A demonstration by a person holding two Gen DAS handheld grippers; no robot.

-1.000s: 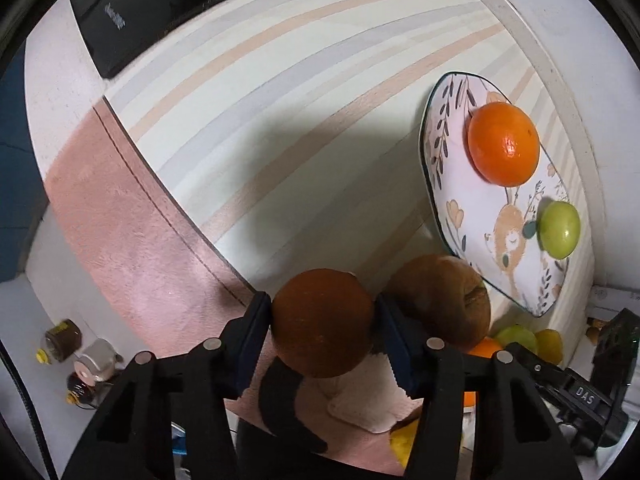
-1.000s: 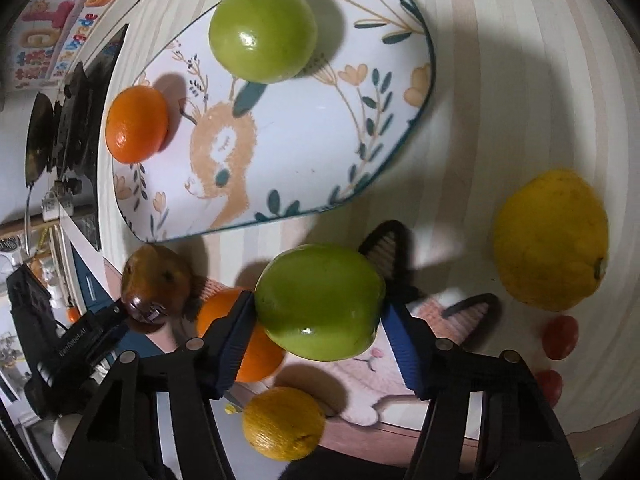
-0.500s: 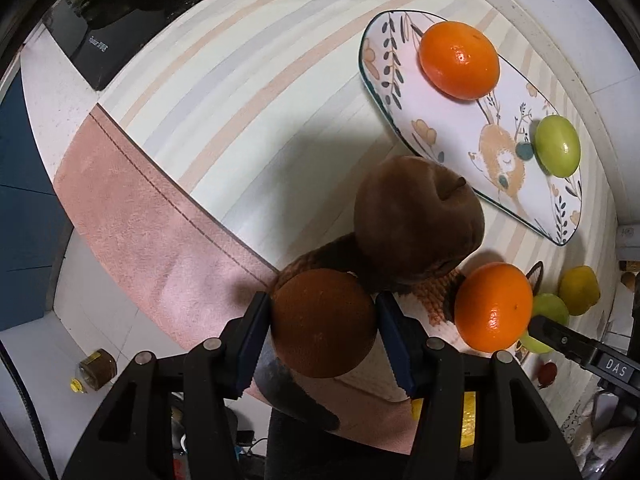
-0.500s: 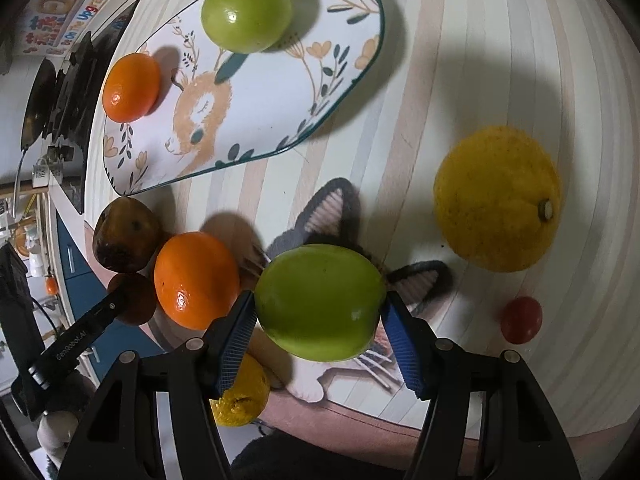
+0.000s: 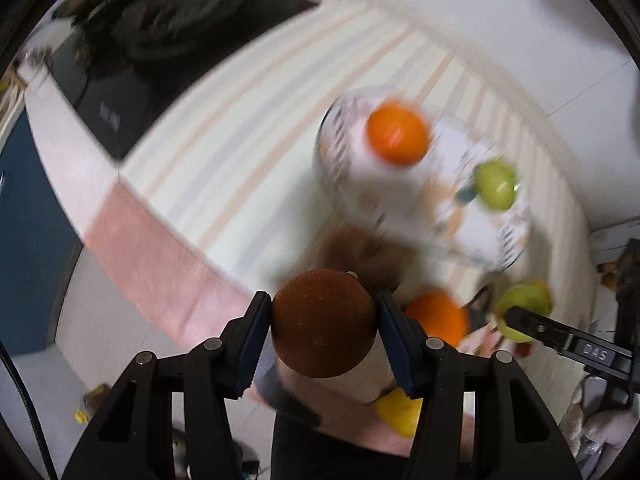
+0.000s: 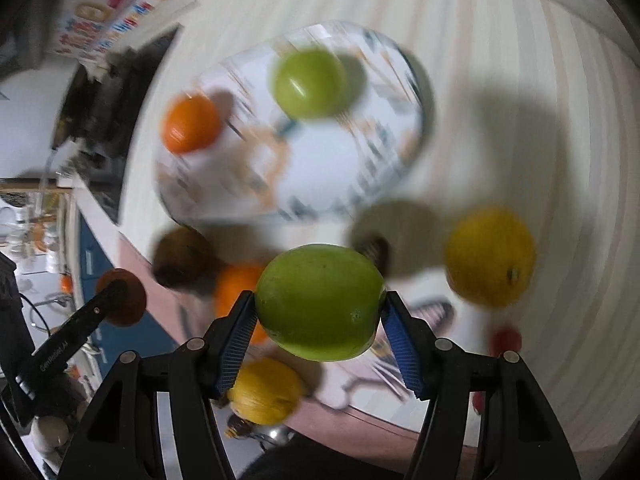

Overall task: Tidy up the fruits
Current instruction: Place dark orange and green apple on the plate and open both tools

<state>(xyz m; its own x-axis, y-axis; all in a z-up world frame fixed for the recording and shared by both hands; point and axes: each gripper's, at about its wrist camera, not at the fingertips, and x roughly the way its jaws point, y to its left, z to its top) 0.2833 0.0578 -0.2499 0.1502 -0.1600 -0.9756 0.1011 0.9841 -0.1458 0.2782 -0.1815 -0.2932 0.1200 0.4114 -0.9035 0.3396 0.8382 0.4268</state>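
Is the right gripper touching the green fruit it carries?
Touching. The right wrist view shows the green fruit pinched between both blue pads of the right gripper, no gap either side.

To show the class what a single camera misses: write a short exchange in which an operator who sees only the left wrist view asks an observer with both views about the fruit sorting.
Operator: My left claw is shut on a brown fruit. The other one is mostly out of my view. Does it hold anything?
Observer: Yes. The right claw is shut on a green fruit, with one pad on each side.
Operator: What lies off the plate over there?
Observer: A large yellow fruit sits on the striped cloth, to the right of the plate and apart from it.
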